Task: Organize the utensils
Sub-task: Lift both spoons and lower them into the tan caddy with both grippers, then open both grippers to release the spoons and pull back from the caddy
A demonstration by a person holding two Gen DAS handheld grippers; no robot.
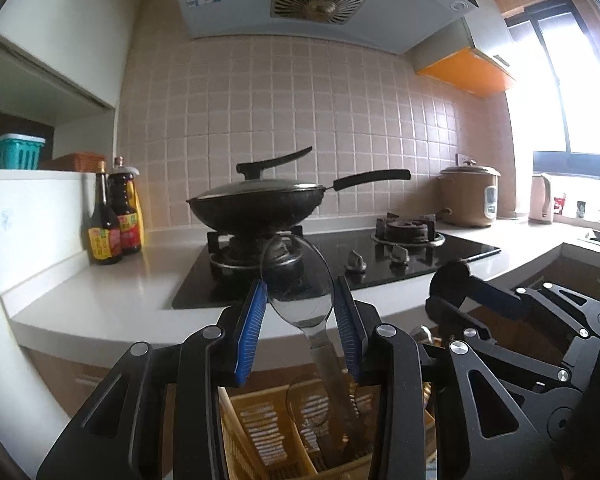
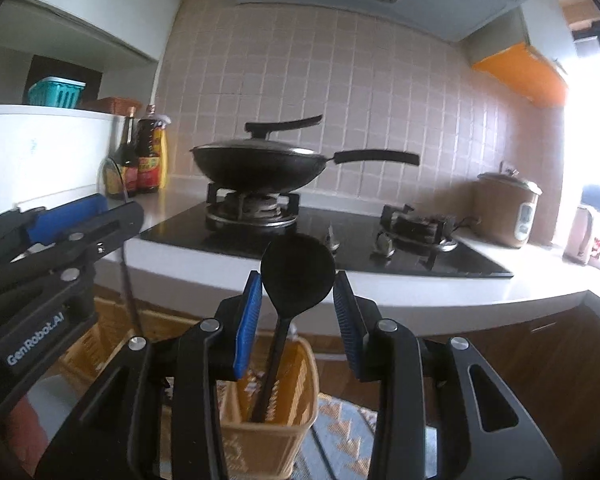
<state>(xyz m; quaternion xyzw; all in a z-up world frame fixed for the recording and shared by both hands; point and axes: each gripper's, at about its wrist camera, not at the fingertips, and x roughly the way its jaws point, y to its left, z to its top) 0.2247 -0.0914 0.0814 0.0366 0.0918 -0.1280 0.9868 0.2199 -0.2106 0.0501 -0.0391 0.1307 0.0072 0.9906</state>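
Observation:
A yellow utensil basket [image 1: 260, 436] stands below both grippers; it also shows in the right wrist view [image 2: 276, 432]. A clear plastic ladle [image 1: 298, 280] stands upright in it, its bowl between the blue pads of my left gripper [image 1: 300, 308], which is open around it. A second clear spoon [image 1: 312, 412] lies lower in the basket. A black spoon [image 2: 296, 272] stands upright in the basket's right compartment, its bowl between the pads of my open right gripper [image 2: 296, 304]. Whether the pads touch the bowls is unclear.
A white counter [image 1: 112, 300] holds a black gas hob [image 1: 400, 256] with a lidded wok [image 1: 256, 208]. Sauce bottles [image 1: 114, 216] stand at the left, a rice cooker [image 1: 470, 196] and kettle [image 1: 542, 198] at the right. A patterned rug [image 2: 340, 432] lies on the floor.

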